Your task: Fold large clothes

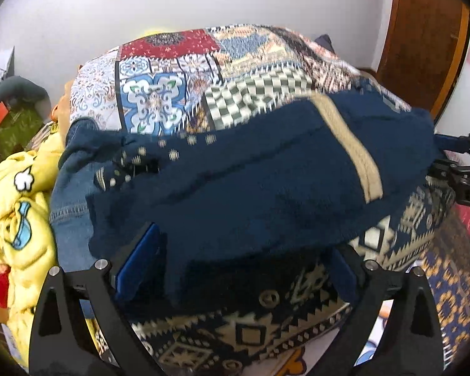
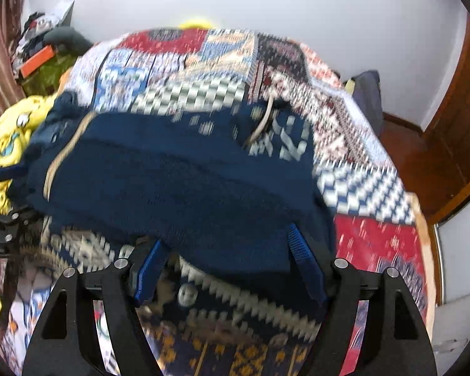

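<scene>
Sweater (image 1: pixel 235 181): navy knit with a cream band and a patterned cream-and-navy hem, lying folded on the bed (image 1: pixel 178 72), which wears a patchwork cover of red, blue and checked panels. The plain navy layer lies on top; the patterned layer shows beneath it along the near edge.

My left claw (image 1: pixel 235 269): fingers spread wide. Blue pads (image 1: pixel 141 260) stand on either side of the sweater's near fold, not pressing on it. The navy edge sits between and just ahead of the fingertips, draped over the patterned layer.

My right claw (image 2: pixel 232 266): fingers also spread, somewhat narrower. Blue pads (image 2: pixel 304 253) flank the near navy edge of the sweater (image 2: pixel 185 172). This view is smeared by motion blur, so I cannot be sure the right pad is clear of the knit; it looks to be just touching or just beside it, with no pinch.

Both claws point down at the same near edge, left claw toward one end, right claw toward the other. Part of the right claw's black frame (image 1: pixel 463 169) shows at the edge of the left view.

Beside the sweater, on the left: denim (image 1: pixel 69 206) tucked partly under it, then a yellow cartoon blanket (image 1: pixel 18 200) bunched up. White wall (image 1: pixel 235 0) behind the bed; wooden door (image 1: pixel 423 40) to the right.
</scene>
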Available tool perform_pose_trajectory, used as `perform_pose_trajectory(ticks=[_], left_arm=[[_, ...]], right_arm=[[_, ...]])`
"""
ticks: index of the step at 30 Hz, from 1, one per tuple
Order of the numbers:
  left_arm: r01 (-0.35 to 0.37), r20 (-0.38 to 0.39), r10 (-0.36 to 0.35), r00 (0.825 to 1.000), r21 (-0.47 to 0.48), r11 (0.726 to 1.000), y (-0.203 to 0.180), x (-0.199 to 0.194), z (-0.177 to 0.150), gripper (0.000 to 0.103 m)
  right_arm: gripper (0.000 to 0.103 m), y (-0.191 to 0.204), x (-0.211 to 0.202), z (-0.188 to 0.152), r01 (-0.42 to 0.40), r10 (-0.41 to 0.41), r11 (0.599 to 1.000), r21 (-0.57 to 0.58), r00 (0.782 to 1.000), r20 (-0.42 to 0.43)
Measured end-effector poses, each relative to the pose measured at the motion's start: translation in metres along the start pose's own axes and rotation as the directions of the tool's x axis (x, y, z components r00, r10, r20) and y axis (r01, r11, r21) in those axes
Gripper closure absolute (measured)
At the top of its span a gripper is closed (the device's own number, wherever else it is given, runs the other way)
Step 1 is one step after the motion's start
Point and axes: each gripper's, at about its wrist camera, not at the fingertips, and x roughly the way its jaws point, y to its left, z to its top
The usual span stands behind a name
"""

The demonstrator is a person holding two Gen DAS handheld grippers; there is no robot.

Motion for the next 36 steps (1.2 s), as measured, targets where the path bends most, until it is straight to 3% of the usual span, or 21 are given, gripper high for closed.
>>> perform_pose_trajectory(ticks=[6, 10, 14, 17, 21, 24, 28, 31, 34, 36], left_arm=[[-0.130, 0.048, 0.130, 0.990, -0.007, 0.992, 0.027, 0.010, 0.056, 0.004], [-0.240, 0.023, 0.239, 0.971, -0.001, 0.971, 0.051, 0.028, 0.100, 0.004], [-0.303, 0.086, 0.309, 0.947, -0.077, 0.950, 0.074, 0.009, 0.129, 0.004], [-0.266, 0.126, 0.283, 0.951, -0.141, 0.954, 0.089, -0.015, 0.135, 0.004], [-0.164, 0.120, 0.183, 0.976, -0.152, 0.975, 0.090, -0.029, 0.122, 0.004], [-0.046, 0.073, 0.054, 0.996, -0.111, 0.993, 0.074, -0.025, 0.096, 0.004], [0.072, -0.023, -0.073, 0.997, -0.062, 0.995, 0.045, -0.008, 0.054, 0.004], [0.087, -0.092, -0.089, 0.992, -0.028, 0.996, 0.025, 0.007, 0.023, 0.004], [0.020, -0.096, -0.022, 0.995, -0.020, 1.000, 0.025, 0.012, -0.003, 0.003], [0.020, -0.082, -0.026, 0.996, -0.071, 0.997, 0.039, 0.007, -0.019, 0.003]], right_arm=[[0.031, -0.010, 0.013, 0.046, 0.042, -0.042, 0.999, -0.006, 0.998, 0.042], [0.031, -0.024, 0.025, 0.087, 0.079, -0.081, 0.996, 0.040, 0.995, 0.054], [0.031, -0.042, 0.014, 0.109, 0.080, -0.095, 0.986, 0.143, 0.990, 0.108], [0.031, -0.046, 0.003, 0.107, -0.017, -0.006, 0.983, 0.182, 0.992, 0.122], [0.031, -0.033, -0.005, 0.090, -0.161, 0.146, 0.972, 0.169, 0.985, 0.095], [0.031, -0.007, -0.006, 0.070, -0.236, 0.231, 0.965, 0.115, 0.972, 0.053], [0.031, 0.030, 0.001, 0.046, -0.290, 0.291, 0.957, 0.028, 0.957, -0.019], [0.031, 0.047, 0.012, 0.028, -0.267, 0.264, 0.963, -0.046, 0.962, -0.068], [0.030, 0.049, 0.015, 0.005, -0.174, 0.169, 0.980, -0.099, 0.984, -0.054], [0.027, 0.036, 0.013, -0.009, -0.159, 0.155, 0.984, -0.085, 0.987, -0.048]])
